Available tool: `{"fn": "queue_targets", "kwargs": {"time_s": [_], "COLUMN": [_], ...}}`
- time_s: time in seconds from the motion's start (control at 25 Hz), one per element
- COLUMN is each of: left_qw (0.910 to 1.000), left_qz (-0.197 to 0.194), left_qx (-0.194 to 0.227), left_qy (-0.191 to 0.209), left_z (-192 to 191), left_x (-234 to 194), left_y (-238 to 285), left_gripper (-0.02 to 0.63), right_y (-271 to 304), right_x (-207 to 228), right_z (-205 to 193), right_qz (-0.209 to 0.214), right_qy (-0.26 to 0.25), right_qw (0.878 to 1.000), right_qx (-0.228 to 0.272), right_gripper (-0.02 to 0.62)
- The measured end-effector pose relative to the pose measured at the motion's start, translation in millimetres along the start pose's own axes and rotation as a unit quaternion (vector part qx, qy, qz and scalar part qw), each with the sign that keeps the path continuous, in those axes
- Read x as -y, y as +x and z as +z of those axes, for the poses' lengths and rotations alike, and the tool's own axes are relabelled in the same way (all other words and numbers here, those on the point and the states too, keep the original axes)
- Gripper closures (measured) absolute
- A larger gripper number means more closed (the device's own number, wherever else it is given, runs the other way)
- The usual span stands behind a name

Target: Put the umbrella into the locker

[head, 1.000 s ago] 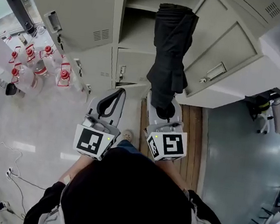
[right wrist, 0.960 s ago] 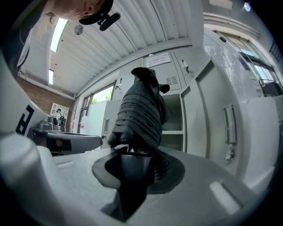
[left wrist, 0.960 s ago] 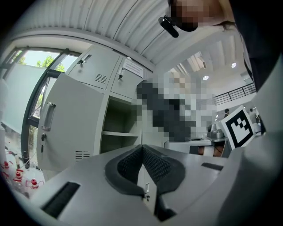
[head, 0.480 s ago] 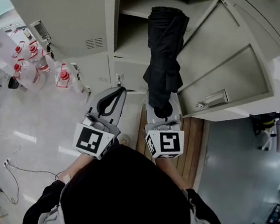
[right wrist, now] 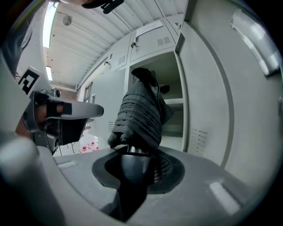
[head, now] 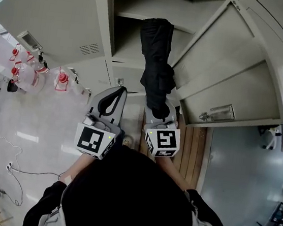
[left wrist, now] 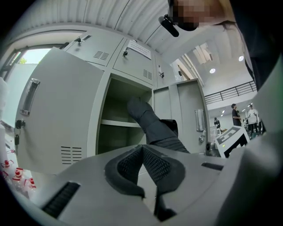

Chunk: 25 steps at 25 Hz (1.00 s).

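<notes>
Grey steel lockers [head: 101, 74] stand with doors [head: 225, 54] wide; the right gripper [head: 158, 112] is clamped on the handle [right wrist: 131, 167] of a folded black umbrella [head: 156, 60] whose far end nears the open compartment's shelf [left wrist: 118, 124], and the left gripper [head: 118, 90] (empty) has its jaws together. Held by one end, the umbrella may swivel and snag the shelf edge or door; whether its tip is inside, the dark interior hides.
</notes>
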<state>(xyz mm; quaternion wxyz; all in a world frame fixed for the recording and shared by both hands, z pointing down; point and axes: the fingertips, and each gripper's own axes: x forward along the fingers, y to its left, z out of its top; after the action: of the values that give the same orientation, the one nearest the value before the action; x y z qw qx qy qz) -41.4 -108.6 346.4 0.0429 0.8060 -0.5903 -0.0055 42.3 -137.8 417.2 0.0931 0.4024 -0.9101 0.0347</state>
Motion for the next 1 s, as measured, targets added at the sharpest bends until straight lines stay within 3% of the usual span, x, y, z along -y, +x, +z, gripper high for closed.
{"fn": "queue_targets", "kwargs": {"time_s": [0.6,1.0], "left_qw": [0.998,0.9935], "left_qz": [-0.052,-0.104], "left_qx": [-0.035,-0.047], "left_qy": [-0.011,-0.009], "left_z": [-22,-26], "left_x": [-39,-54], "left_y": [64,110], "left_gripper": [0.6,0.6], "right_y": [53,93], "right_x": [18,41], "right_z": [-74,-68], "right_qz": [-0.031,-0.065], "right_qy": [0.03,0.081], "right_qw": [0.991,0.98], "right_qx": [-0.129,-0.17], "right_gripper": [0.502,0.495]}}
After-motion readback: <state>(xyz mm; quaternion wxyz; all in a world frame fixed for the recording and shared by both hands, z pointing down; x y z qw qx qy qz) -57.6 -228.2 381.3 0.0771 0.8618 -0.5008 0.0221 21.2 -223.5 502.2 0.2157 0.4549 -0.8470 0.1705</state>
